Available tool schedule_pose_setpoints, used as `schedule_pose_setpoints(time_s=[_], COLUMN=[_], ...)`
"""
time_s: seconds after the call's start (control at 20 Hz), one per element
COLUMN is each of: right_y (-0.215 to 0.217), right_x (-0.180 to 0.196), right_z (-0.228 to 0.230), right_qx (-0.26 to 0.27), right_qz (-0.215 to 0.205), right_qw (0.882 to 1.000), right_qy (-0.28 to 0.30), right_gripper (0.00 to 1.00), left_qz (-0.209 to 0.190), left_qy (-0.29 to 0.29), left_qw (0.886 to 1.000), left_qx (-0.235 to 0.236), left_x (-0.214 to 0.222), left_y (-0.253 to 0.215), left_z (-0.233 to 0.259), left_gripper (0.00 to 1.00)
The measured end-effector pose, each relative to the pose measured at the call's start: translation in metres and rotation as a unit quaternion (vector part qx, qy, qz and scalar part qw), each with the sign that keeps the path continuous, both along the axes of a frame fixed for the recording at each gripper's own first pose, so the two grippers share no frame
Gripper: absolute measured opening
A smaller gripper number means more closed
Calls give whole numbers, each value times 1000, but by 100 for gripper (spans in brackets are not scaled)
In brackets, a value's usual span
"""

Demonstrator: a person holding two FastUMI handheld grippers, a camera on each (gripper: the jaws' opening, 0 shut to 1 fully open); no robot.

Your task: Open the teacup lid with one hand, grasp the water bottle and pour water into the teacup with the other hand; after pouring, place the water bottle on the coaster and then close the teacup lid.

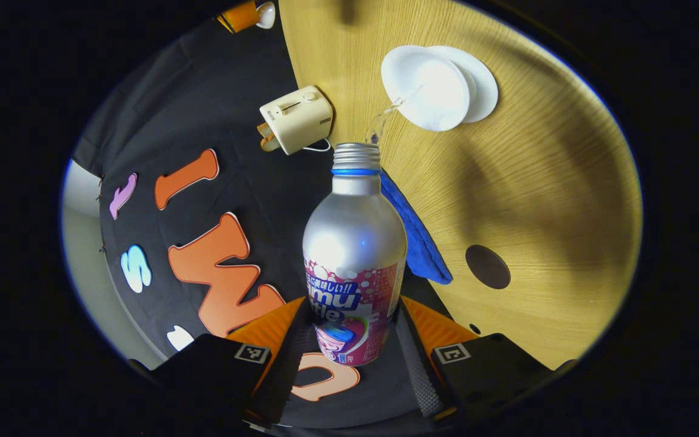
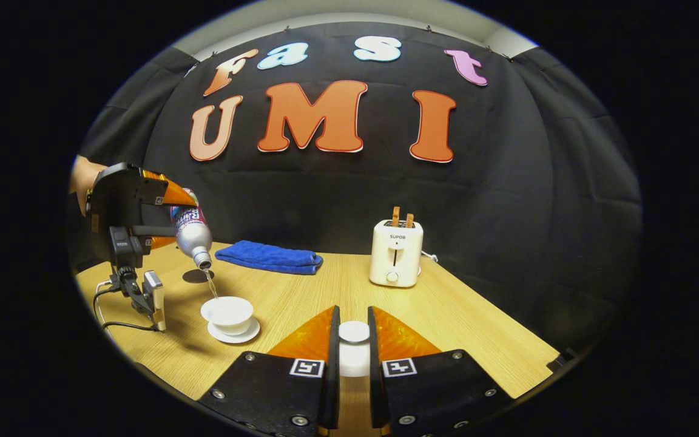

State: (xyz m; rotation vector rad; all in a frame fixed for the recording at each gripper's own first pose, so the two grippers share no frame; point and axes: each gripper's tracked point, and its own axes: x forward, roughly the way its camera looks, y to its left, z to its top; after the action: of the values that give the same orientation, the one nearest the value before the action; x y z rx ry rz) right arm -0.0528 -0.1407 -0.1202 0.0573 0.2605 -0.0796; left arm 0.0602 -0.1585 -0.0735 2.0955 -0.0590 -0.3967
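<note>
Over the wooden counter (image 2: 446, 315), the left tool (image 1: 352, 340) is clamping the tilted water bottle (image 1: 354, 243), streaming water into the teacup (image 2: 227, 312) at nine o'clock, while the right tool (image 2: 354, 346) is pinching the lid (image 2: 354, 332).

In the right gripper view, bare table (image 2: 471, 328) is seen right of centre, running from the fingers up to the toaster (image 2: 395, 253) at the back. At the left of the frame the way is blocked by the left gripper (image 2: 170, 209) with its tilted bottle (image 2: 192, 233) held above the teacup (image 2: 228, 312). A blue cloth (image 2: 267, 256) is laid along the back edge; behind it there seems to be little room before the wall.
</note>
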Motion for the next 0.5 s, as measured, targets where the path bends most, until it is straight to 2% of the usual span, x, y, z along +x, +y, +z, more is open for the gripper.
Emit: schedule_pose_setpoints(time_s=[0.4,0.45,0.5], right_y=[1,1,2], right_x=[1,1,1], right_z=[1,1,1], right_qx=[-1,0,3], right_qz=[2,3,5], right_qw=[1000,1000,1000], right_qy=[-3,-3,-3], right_gripper=[20,21,20], left_qz=[-5,-4,-5], left_qy=[-15,-13,-16], left_qw=[999,999,999], left_qx=[29,34,39], left_x=[-3,-1,-3], left_y=[-4,-4,-5], left_z=[14,12,15], left_gripper=[83,86,80])
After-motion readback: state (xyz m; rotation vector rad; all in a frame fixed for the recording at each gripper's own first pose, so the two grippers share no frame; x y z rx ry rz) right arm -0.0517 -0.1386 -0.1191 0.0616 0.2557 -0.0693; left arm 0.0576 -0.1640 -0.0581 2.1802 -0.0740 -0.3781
